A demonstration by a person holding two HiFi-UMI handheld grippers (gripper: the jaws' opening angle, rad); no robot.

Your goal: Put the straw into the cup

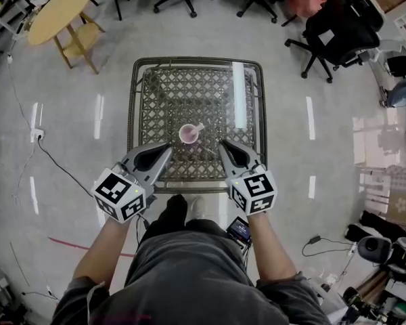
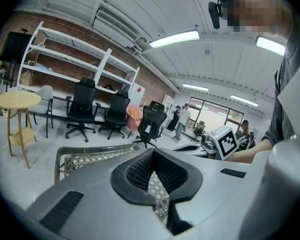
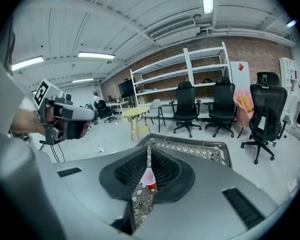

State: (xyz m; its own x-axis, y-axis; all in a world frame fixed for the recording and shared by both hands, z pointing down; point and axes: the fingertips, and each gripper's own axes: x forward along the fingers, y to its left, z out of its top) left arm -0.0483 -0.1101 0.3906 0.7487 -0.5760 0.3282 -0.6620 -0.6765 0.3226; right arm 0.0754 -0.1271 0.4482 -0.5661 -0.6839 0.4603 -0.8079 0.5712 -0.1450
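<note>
Grippers closed and empty: left gripper [image 1: 166, 148] and right gripper [image 1: 222, 143] hover over the counter's [image 1: 247, 93] near edge, forearms extended, tips angled inward toward the cup [image 1: 189, 134]

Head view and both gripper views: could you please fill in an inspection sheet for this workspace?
Surface: lattice table with a metal frame; a streak of glare runs down its right side.
Job's things: pink cup upright near the middle; a pale stub at its rim may be the straw, but whether it is inside or beside the cup cannot be told.
Clutter: nothing seen on the table.
Grippers: left hand-held gripper and right hand-held gripper over the near edge, jaws together, holding nothing.
Cables: one cable trails across the floor on the left.
Surroundings: round wooden table, office chairs.
</note>
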